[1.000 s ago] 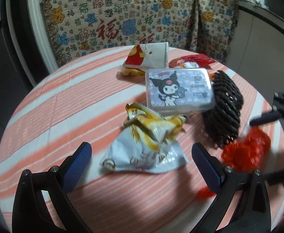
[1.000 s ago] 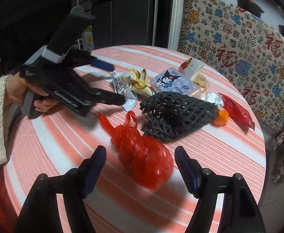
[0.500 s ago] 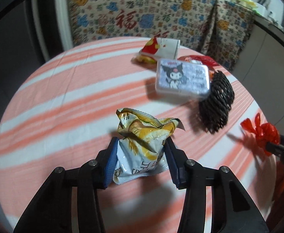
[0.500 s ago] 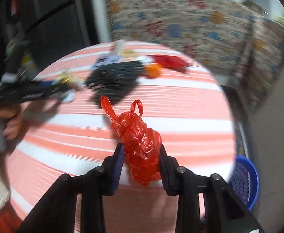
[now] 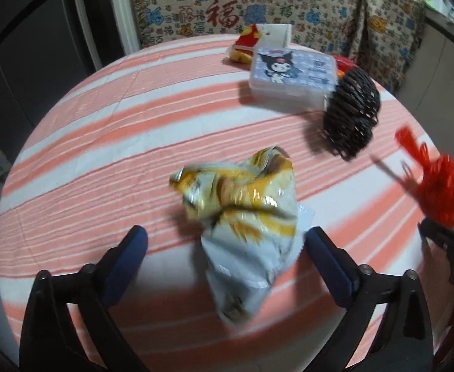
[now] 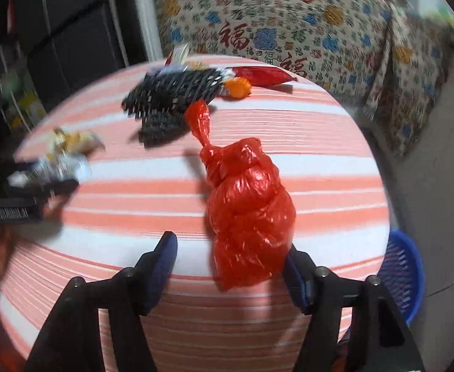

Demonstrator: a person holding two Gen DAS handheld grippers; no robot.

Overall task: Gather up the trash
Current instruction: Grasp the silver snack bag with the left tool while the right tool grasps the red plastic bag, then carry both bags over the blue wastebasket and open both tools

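A crumpled white and yellow snack bag (image 5: 245, 226) lies blurred between the fingers of my left gripper (image 5: 225, 255), whose jaws stand wide apart and do not hold it. It shows small in the right wrist view (image 6: 65, 152). A knotted red plastic bag (image 6: 245, 210) sits between the fingers of my right gripper (image 6: 230, 266), leaning on the right finger; the jaws stand apart. The red bag also shows at the right edge of the left wrist view (image 5: 438, 186).
On the round striped table (image 5: 103, 155) lie a Kuromi box (image 5: 292, 77), a black mesh net (image 5: 351, 117), a red and white packet (image 5: 258, 42) and a red wrapper (image 6: 264, 76). A blue basket (image 6: 403, 279) stands on the floor right of the table. A patterned sofa is behind.
Both grippers were shut on their bags half a second ago and have opened. The snack bag now sits loose and blurred between the left fingers; the red bag leans on the right finger.
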